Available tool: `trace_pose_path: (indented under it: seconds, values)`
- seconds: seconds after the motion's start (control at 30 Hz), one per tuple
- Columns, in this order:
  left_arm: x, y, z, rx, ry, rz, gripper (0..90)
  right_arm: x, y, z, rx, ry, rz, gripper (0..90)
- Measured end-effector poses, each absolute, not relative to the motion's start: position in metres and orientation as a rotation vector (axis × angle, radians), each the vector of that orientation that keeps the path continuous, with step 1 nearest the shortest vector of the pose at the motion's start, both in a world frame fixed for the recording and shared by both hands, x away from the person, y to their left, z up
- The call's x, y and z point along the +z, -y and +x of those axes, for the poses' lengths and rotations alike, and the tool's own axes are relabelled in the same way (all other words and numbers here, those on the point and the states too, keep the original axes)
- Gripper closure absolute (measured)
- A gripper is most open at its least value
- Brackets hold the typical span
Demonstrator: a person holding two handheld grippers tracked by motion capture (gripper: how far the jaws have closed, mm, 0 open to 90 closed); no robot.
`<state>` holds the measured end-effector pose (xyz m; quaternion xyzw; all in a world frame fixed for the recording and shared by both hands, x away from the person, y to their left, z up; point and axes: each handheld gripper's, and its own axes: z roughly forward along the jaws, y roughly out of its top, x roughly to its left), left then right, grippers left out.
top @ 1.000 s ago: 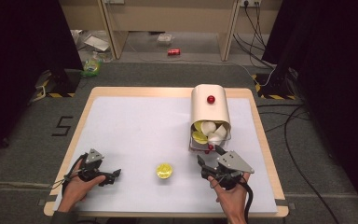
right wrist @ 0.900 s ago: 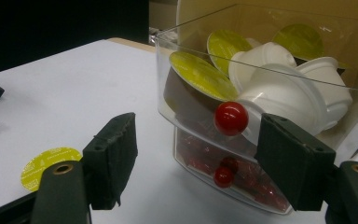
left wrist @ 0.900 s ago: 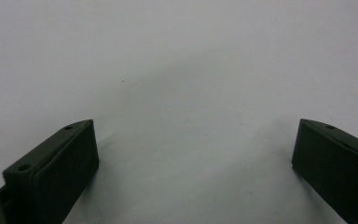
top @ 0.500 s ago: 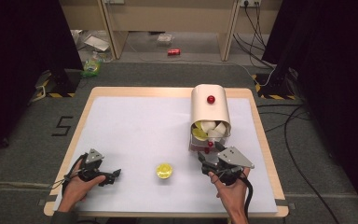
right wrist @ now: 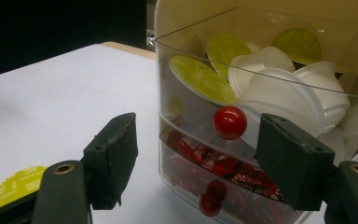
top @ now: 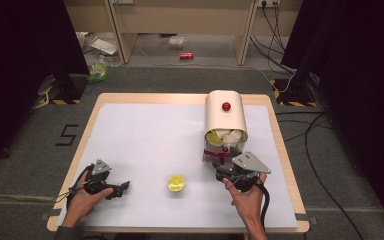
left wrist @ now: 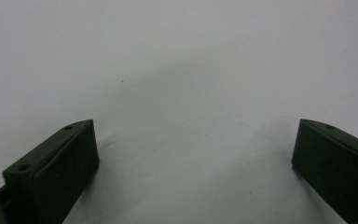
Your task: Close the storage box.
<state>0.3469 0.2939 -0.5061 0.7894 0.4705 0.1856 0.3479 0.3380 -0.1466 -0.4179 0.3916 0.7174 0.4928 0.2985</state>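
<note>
A: What are the right gripper [right wrist: 193, 154]'s jaws doing?
B: Spread wide, holding nothing, either side of the red knob [right wrist: 230, 122] on the dispenser [top: 224, 125]'s clear drawer.
A: And the dispenser?
B: It stands near the table [top: 145, 130]'s right edge, long axis running far to near, drawers facing the near edge.
A: The left gripper [top: 109, 187]?
B: Jaws wide apart and empty, by the near-left corner. A yellow pod [top: 176, 182] lies between the grippers.

High view overhead looking forward-down at tabletop [top: 145, 130]; gripper views low, close along jaws, sharing that tabletop.
</note>
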Motion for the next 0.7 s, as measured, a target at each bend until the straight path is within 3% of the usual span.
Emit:
trace_pose_path:
  seconds: [0.7]
  values:
    - [-0.5061, -0.294, 0.3469, 0.479, -1.221, 2.046, 0.0, -0.4181, 0.1473, 0.3344, 1.32, -1.913, 1.043, 26.1]
